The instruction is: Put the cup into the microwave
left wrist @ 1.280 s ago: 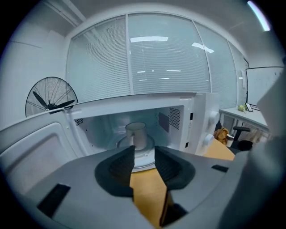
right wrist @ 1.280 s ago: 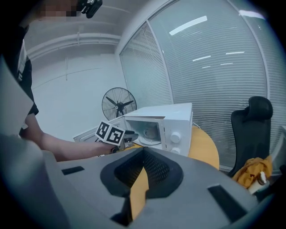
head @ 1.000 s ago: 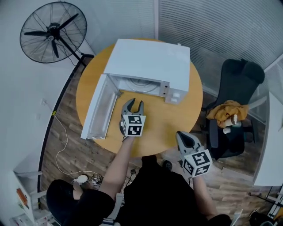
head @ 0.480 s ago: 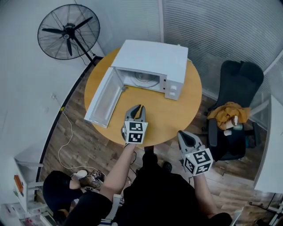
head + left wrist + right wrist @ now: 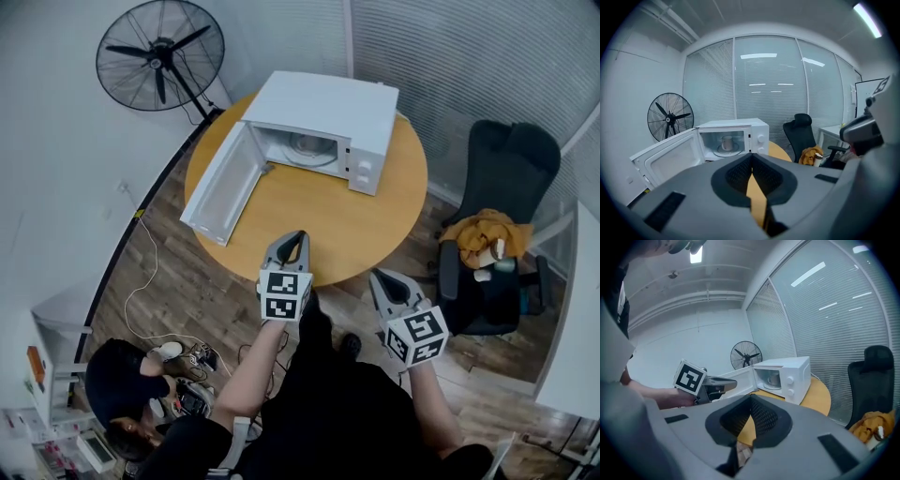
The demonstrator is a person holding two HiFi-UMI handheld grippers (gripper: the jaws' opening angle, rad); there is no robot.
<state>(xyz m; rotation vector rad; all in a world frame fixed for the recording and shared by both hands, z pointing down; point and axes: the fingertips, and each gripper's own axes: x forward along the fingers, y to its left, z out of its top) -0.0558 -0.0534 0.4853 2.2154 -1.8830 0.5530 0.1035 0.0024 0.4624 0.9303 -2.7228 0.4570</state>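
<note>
A white microwave (image 5: 328,111) stands on the round yellow table (image 5: 319,225), its door (image 5: 220,186) swung wide open to the left. A pale cup (image 5: 727,142) sits upright on the turntable inside, also seen in the right gripper view as the cup (image 5: 773,378). My left gripper (image 5: 295,237) hovers at the table's near edge, well short of the microwave. Its jaws have just been closing and now meet with nothing between them, as the left gripper (image 5: 751,161) shows. My right gripper (image 5: 382,278) hangs off the table's near right side, shut and empty, the right gripper (image 5: 751,401) pointing towards the microwave.
A standing fan (image 5: 159,54) is behind the table at the left. A black office chair (image 5: 497,187) with a yellow cloth (image 5: 483,236) stands at the right. A person (image 5: 122,384) crouches on the wooden floor at the lower left among cables.
Both grippers have drawn back from the microwave to the table's near edge. The left jaws went from wide open to shut, empty.
</note>
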